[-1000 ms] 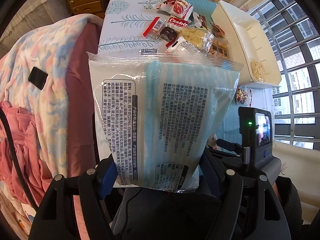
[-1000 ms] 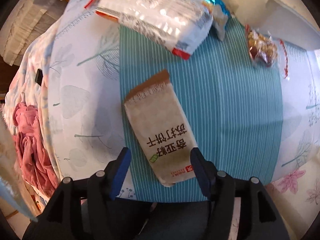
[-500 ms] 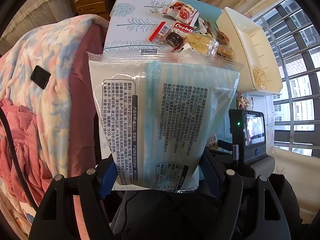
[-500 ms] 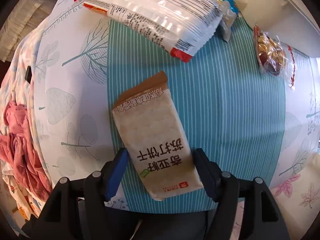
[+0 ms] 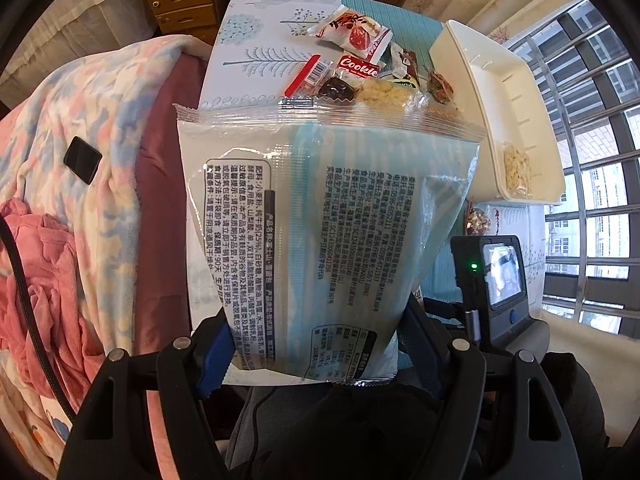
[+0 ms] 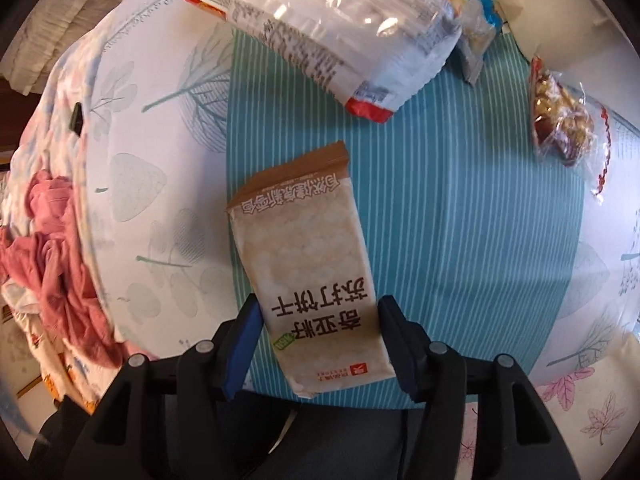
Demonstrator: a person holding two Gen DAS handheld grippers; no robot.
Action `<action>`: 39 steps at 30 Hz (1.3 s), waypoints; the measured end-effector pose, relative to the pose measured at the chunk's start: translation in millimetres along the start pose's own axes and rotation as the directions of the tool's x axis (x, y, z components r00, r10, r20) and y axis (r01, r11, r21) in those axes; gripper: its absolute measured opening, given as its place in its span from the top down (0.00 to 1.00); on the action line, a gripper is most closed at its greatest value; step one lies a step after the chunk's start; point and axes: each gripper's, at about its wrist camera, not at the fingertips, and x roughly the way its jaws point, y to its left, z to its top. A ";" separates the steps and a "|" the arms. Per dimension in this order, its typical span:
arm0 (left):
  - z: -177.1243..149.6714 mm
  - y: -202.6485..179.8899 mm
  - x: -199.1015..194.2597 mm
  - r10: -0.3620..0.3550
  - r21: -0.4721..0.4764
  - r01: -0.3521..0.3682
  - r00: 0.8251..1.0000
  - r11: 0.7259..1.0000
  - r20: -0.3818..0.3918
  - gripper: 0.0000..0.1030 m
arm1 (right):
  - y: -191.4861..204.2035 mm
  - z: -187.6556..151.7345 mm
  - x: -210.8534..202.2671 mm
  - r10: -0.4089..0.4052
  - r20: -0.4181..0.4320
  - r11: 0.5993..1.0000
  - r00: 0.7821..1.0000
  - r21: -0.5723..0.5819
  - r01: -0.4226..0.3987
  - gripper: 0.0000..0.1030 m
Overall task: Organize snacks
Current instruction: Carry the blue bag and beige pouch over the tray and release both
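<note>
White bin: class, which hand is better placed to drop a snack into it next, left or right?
Left, probably. Its tool already holds the big pale blue packet off the table, with the white bin in view. The right tool is only closing around the cracker pack lying on the cloth.

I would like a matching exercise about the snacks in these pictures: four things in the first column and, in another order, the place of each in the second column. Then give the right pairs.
Things:
1. pale blue packet
2. beige cracker pack
3. bag of golden candies
4. white tray

Places:
A. lying on the striped cloth, near its right edge
B. at the table's side by the window, with one snack inside
C. lifted off the table, clamped in the left gripper
D. flat on the striped cloth, between the closing jaws of the right gripper

Pairs: 1-C, 2-D, 3-A, 4-B
</note>
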 end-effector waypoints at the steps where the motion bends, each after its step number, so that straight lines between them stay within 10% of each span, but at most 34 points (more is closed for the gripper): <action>1: 1.6 -2.6 -1.0 -0.001 -0.004 0.001 1.000 1.000 -0.002 0.29 | -2.1 1.0 -4.8 0.014 -0.003 1.000 1.000 -0.009 -0.014 0.43; 18: 42.1 -94.1 -22.0 -0.019 -0.036 0.020 0.999 0.999 0.041 0.29 | -51.1 21.1 -154.0 0.165 0.154 0.969 0.974 -0.207 -0.132 0.43; 39: 122.4 -236.1 29.5 -0.167 -0.009 0.169 0.981 0.986 0.102 0.28 | -201.2 83.2 -214.2 0.060 0.331 0.981 0.942 -0.192 0.005 0.43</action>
